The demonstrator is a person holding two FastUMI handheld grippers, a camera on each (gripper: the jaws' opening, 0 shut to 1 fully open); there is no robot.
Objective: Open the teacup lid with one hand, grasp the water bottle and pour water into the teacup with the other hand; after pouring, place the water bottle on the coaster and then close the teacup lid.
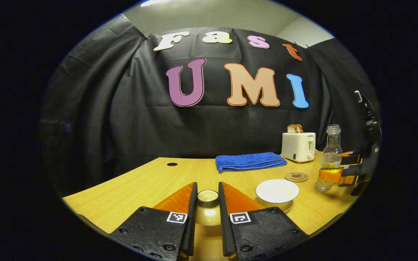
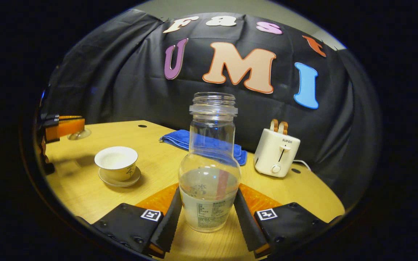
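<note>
Left gripper view has the left gripper (image 1: 207, 203) with both fingers clenched on the knob of the teacup lid (image 1: 208, 210), held off the teacup (image 1: 277, 192). Right gripper (image 2: 209, 214) grips the open water bottle (image 2: 210, 170) on either side, upright on the tabletop (image 2: 85, 192) near its front edge. The coaster (image 1: 296, 177) lies just beside it.

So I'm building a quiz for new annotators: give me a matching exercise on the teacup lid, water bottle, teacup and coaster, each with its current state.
1 teacup lid
2 water bottle
3 teacup
4 coaster

A uncovered, on its saucer
B between right gripper fingers
C bare, near the toaster
D between left gripper fingers

Pairs: 1-D, 2-B, 3-A, 4-C
</note>
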